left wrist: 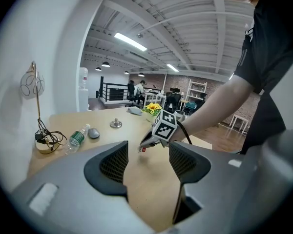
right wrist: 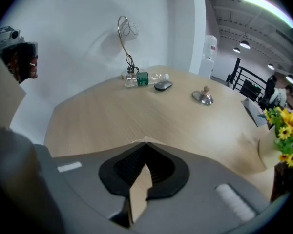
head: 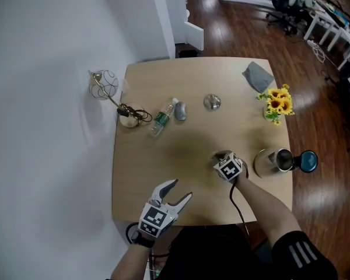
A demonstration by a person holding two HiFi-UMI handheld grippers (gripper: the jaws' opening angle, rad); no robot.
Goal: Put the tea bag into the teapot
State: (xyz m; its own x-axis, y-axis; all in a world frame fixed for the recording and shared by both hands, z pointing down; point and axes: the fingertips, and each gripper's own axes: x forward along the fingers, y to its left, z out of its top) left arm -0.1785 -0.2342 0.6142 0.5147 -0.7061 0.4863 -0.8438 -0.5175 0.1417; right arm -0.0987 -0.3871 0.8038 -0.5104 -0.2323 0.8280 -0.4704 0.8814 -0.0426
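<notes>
My right gripper [head: 221,156] is down at the near right part of the table [head: 192,74], tips at the wood; its jaws are closed together, and a thin pale edge of the tea bag [right wrist: 139,141] shows pinched at the very tips in the right gripper view. From my left gripper view a small red tag [left wrist: 143,149] hangs just under those tips, close to the tabletop. I cannot make out more of the bag than that.

My left gripper [head: 181,190] is at the near edge of the table, left of the right one and apart from it; its jaws stand wide apart with nothing but bare table between them.

The teapot [head: 277,161] stands just to the right of my right gripper, near the table's right edge, with a teal round part [head: 308,161] on its far side from me; a small metal lid [head: 212,102] with a knob lies well apart from it, toward the middle back of the table.

Yellow flowers [head: 278,102] stand at the right edge behind the teapot; a grey cloth [head: 258,76] lies at the back right. A mouse [head: 180,111] and a lying bottle [head: 160,120] sit side by side left of the lid; a wire lamp [head: 105,85] with its cable is at the left edge.
</notes>
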